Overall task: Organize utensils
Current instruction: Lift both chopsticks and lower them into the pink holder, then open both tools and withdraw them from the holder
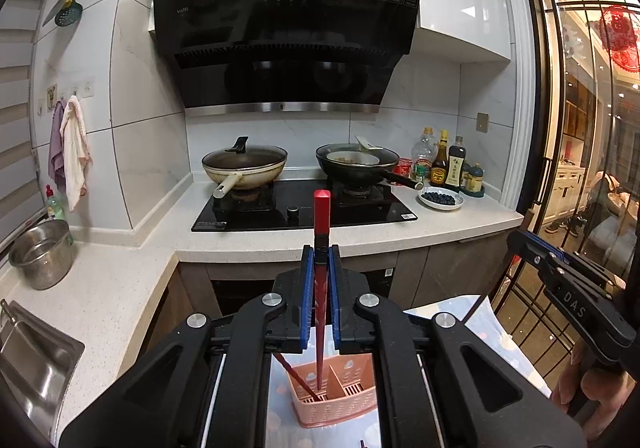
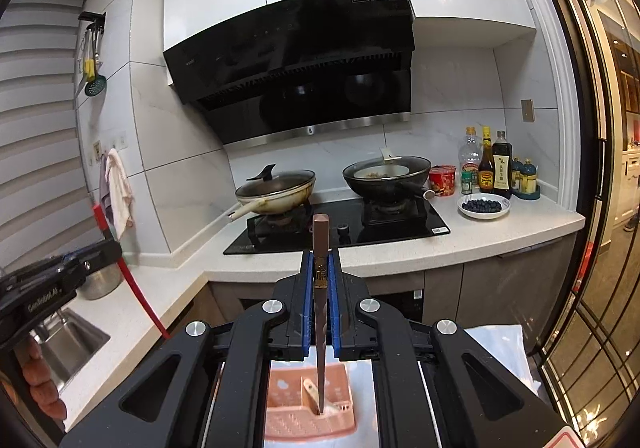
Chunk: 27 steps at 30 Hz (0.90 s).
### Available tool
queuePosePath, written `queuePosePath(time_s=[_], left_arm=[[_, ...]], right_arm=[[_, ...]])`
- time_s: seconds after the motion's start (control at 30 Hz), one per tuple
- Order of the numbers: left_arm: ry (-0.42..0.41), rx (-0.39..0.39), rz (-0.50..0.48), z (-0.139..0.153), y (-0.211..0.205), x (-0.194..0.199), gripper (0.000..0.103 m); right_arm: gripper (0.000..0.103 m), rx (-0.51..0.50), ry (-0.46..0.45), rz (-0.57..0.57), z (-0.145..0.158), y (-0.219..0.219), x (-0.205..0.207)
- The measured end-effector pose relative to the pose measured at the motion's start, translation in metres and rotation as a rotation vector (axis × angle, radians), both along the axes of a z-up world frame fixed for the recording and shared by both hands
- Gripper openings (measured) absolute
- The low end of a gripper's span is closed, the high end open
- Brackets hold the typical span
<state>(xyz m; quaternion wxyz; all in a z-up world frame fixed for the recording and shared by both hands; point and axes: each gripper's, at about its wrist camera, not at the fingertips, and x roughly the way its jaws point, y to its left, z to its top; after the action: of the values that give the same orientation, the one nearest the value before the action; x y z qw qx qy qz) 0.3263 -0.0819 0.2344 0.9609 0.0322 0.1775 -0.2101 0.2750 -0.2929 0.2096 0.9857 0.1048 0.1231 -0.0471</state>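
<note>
My left gripper (image 1: 321, 254) is shut on a red chopstick (image 1: 321, 224) held upright, its tip down in the left compartment of a pink slotted utensil basket (image 1: 340, 414), where another red chopstick (image 1: 296, 378) leans. My right gripper (image 2: 321, 258) is shut on a brown chopstick (image 2: 320, 240), also upright, its tip down in the pink basket (image 2: 308, 422) beside a beige utensil (image 2: 314, 392). The right gripper shows at the right of the left wrist view (image 1: 560, 272); the left gripper with its red chopstick (image 2: 132, 284) shows at the left of the right wrist view.
The basket stands on a patterned cloth (image 1: 496, 332). Ahead is a white counter (image 1: 120, 288) with a black hob (image 1: 304, 211), two lidded pans (image 1: 244, 163), sauce bottles (image 1: 444, 163), a blueberry dish (image 1: 440, 198), a steel pot (image 1: 42, 254) and a sink (image 1: 32, 364). Glass door at right.
</note>
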Motion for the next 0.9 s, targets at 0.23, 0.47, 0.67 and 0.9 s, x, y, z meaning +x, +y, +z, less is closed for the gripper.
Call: queuePosePath(time_s=[0.23, 0.47, 0.67, 0.9], left_arm=[[0.078, 0.034, 0.003, -0.033, -0.011, 0.033, 0.007], [0.148, 0.045, 0.014, -0.066, -0.013, 0.051, 0.007], [0.181, 0.053, 0.016, -0.085, -0.013, 0.052, 0.007], [0.166, 0.051, 0.085, -0.088, -0.006, 0.041, 0.056]], right_arm=[[0.007, -0.023, 0.067, 0.007, -0.028, 0.001, 0.043], [0.007, -0.009, 0.152, 0.024, -0.065, -0.002, 0.062], [0.007, -0.027, 0.212, 0.031, -0.091, 0.001, 0.069], [0.021, -0.042, 0.210, 0.018, -0.094, 0.001, 0.052]])
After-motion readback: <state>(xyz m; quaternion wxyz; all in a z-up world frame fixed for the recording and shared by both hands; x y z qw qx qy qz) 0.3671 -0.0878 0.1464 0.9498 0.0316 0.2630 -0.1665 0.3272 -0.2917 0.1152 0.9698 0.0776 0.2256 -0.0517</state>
